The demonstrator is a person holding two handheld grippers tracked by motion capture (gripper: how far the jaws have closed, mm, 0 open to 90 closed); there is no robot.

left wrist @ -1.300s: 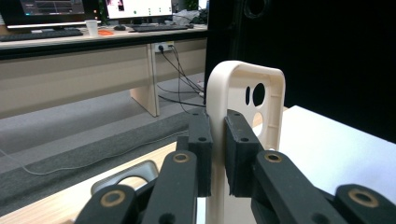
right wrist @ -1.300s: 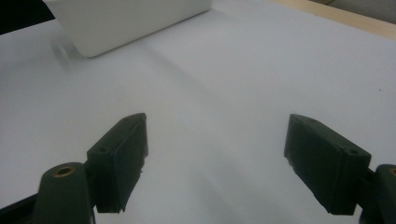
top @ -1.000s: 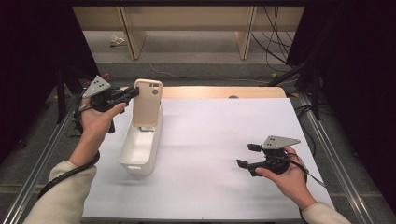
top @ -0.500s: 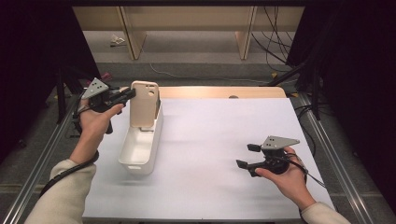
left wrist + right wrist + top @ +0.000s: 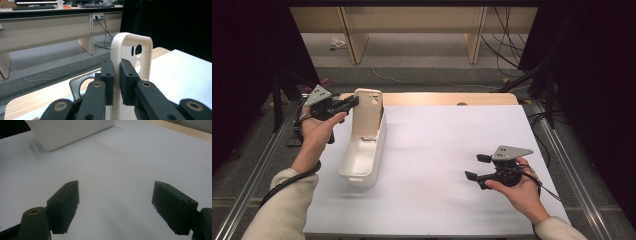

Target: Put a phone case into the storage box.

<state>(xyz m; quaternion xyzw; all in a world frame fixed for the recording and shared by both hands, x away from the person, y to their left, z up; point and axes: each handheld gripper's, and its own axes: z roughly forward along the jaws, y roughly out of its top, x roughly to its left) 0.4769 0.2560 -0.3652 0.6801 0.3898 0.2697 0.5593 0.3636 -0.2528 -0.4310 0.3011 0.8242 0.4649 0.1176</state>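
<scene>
From the high view, the phone case (image 5: 367, 113) is held upright over the far end of the white bin (image 5: 362, 156) by the left gripper (image 5: 351, 103).

In the left gripper view, the case's edge is seen clamped between the jaws; a lowering into the bin seems called for next.

In the right gripper view, the right gripper (image 5: 117, 207) is seen with jaws wide apart and nothing held, over the white table (image 5: 120, 162).

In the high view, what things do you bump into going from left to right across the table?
Left gripper → phone case → white bin → right gripper
</scene>
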